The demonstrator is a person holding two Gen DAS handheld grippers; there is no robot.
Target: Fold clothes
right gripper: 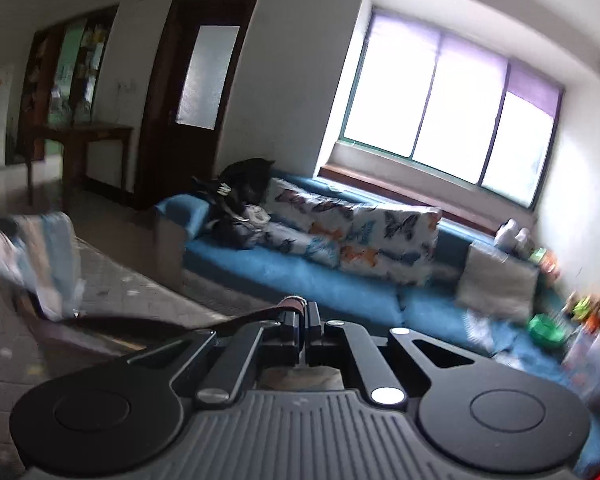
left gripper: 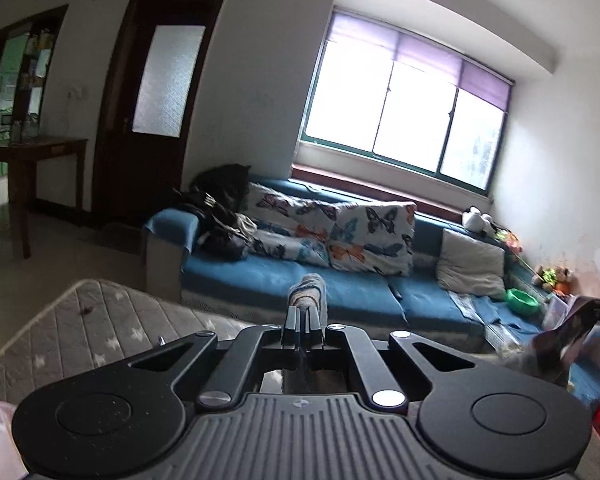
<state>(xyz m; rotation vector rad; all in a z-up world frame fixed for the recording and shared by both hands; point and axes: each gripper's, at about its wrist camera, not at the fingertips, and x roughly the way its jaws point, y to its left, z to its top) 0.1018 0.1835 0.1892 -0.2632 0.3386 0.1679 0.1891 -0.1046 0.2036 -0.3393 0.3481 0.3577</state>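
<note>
Facing blue sofa (left gripper: 292, 280) beyond quilted mattress (left gripper: 80, 320)

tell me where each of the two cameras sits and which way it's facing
Left wrist: on the left gripper, looking along its shut fingers, which pinch a fold of pale cloth, toward the blue sofa and window; the quilted mattress lies lower left.
Right wrist: on the right gripper, shut on a dark cloth edge trailing left, facing the blue sofa.
Shared: sofa, butterfly cushions, window, dark door. No hand shows.
</note>
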